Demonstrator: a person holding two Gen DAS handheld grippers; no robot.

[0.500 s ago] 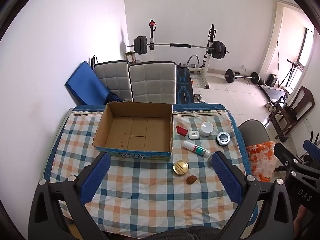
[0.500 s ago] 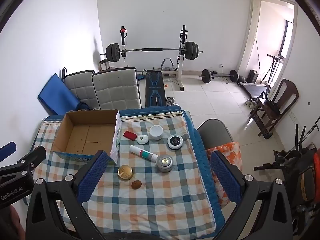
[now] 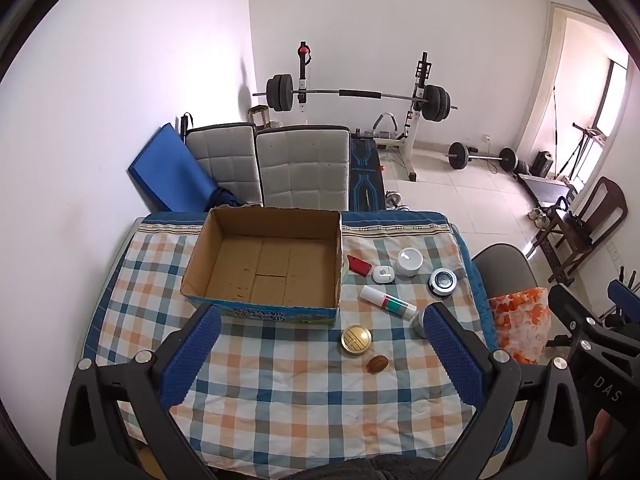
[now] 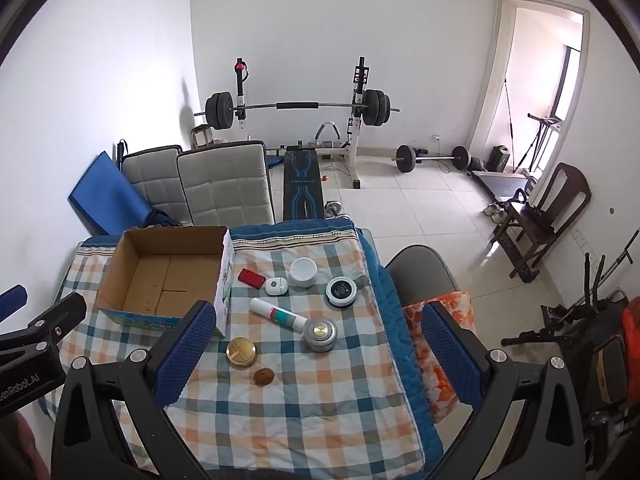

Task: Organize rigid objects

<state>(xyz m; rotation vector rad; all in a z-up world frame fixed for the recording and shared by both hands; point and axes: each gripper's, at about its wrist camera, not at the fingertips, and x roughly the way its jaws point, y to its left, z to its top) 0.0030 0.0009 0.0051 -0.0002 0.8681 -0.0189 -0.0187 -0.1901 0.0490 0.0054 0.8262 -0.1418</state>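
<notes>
An empty cardboard box stands on the checked tablecloth at the table's far left. To its right lie a red case, a small white square device, a white round jar, a black-and-silver disc, a white and green tube, a silver puck, a gold round tin and a brown nut-like piece. My left gripper and right gripper hover above the near side, both open and holding nothing.
Two grey padded chairs stand behind the table, a grey chair with an orange patterned cloth to its right. A weight bench and barbell rack fill the back of the room. A wooden chair is at right.
</notes>
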